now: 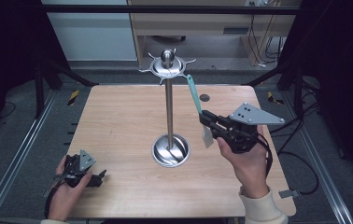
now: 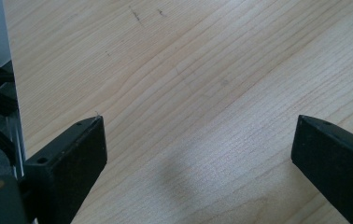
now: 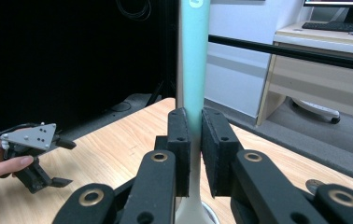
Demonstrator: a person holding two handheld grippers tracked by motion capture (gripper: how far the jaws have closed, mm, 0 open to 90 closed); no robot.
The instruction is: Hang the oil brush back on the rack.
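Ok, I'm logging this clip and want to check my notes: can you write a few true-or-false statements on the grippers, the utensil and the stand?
1. The right gripper is shut on the teal-handled utensil. True.
2. The utensil already hangs from a hook of the metal stand. False: it is held beside the stand, apart from the hooks.
3. The left gripper holds a spoon. False: its jaws stand open over bare table.
4. The stand is upright on its round base. True.

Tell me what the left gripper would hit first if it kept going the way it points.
Probably the wooden table: the left gripper, open, points at its bare surface in its own view. How steeply it points is unclear.
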